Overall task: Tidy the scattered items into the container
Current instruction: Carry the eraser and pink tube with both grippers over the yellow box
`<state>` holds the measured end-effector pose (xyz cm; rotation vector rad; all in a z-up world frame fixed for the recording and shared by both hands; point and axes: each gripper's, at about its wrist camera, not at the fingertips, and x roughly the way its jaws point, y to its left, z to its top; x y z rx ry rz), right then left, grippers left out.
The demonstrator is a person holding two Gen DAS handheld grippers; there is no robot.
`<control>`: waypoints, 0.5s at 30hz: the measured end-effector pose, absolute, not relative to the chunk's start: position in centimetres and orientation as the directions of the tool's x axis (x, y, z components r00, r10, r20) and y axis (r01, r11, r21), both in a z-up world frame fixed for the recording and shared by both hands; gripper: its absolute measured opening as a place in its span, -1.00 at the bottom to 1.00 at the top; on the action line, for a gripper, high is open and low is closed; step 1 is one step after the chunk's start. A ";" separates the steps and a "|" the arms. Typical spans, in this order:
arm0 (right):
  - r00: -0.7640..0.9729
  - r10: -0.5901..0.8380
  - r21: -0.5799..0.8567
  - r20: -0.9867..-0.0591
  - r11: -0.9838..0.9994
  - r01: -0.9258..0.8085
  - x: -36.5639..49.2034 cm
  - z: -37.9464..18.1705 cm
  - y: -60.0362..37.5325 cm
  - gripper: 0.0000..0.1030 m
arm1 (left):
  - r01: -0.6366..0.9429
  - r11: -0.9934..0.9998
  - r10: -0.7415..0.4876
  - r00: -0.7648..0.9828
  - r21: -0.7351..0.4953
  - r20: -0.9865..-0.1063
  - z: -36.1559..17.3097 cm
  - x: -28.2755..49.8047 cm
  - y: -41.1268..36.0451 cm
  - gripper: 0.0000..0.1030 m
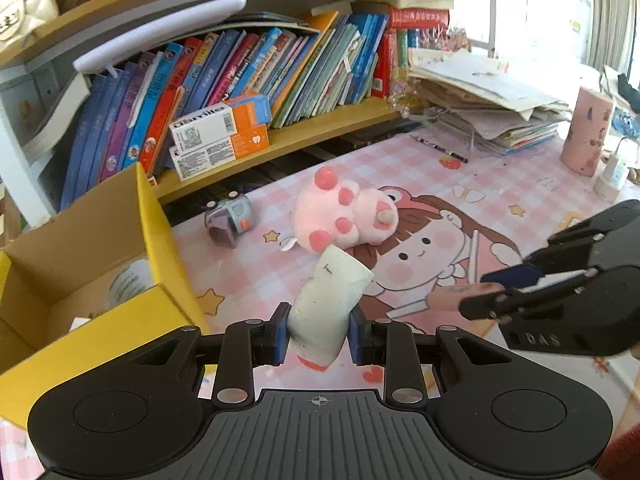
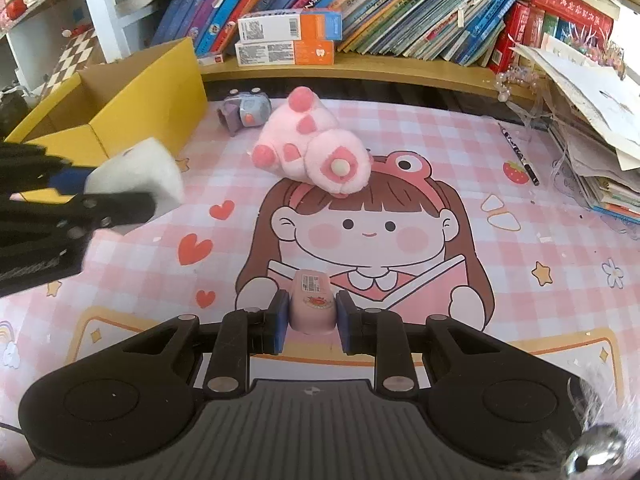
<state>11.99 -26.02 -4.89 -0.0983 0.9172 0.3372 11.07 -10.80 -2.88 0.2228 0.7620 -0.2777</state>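
Observation:
My left gripper [image 1: 318, 330] is shut on a pale, scuffed eraser-like block [image 1: 326, 300], tilted and held above the pink desk mat just right of the yellow cardboard box [image 1: 156, 216]. In the right wrist view that block [image 2: 134, 172] shows at the left, beside the box [image 2: 132, 92]. Between the pads of my right gripper [image 2: 311, 318], which is shut, sits a small pink block with a barcode label [image 2: 312, 300], held over the mat. A pink plush toy [image 1: 344, 212] [image 2: 316, 152] and a small grey-purple toy [image 1: 230, 220] [image 2: 244, 114] lie on the mat.
The box holds a white round item [image 1: 130, 280]. Behind the mat a low shelf carries leaning books and two orange-and-white cartons [image 1: 218, 132]. A heap of papers [image 1: 492, 104], a pink cup [image 1: 586, 130] and a pen [image 2: 520, 154] lie at the right.

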 end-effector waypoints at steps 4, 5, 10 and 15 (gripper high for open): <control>0.566 0.245 0.055 -0.787 0.942 -0.331 11.3 -4.3 -25.7 -0.55 | 0.319 0.944 -0.176 0.697 0.081 -0.695 -2.3 9.4 -10.2 -0.48; 0.567 0.246 0.054 -0.786 0.941 -0.334 11.2 -4.1 -25.6 -0.55 | 0.314 0.946 -0.175 0.697 0.077 -0.695 -2.2 9.1 -10.1 -0.48; 0.581 0.255 0.043 -0.773 0.935 -0.353 10.1 -3.1 -25.0 -0.55 | 0.280 0.959 -0.169 0.705 0.051 -0.689 -1.8 7.9 -8.7 -0.49; 0.591 0.265 0.042 -0.762 0.930 -0.364 9.0 -2.2 -24.6 -0.55 | 0.245 0.969 -0.153 0.720 0.041 -0.677 -1.2 6.5 -7.3 -0.49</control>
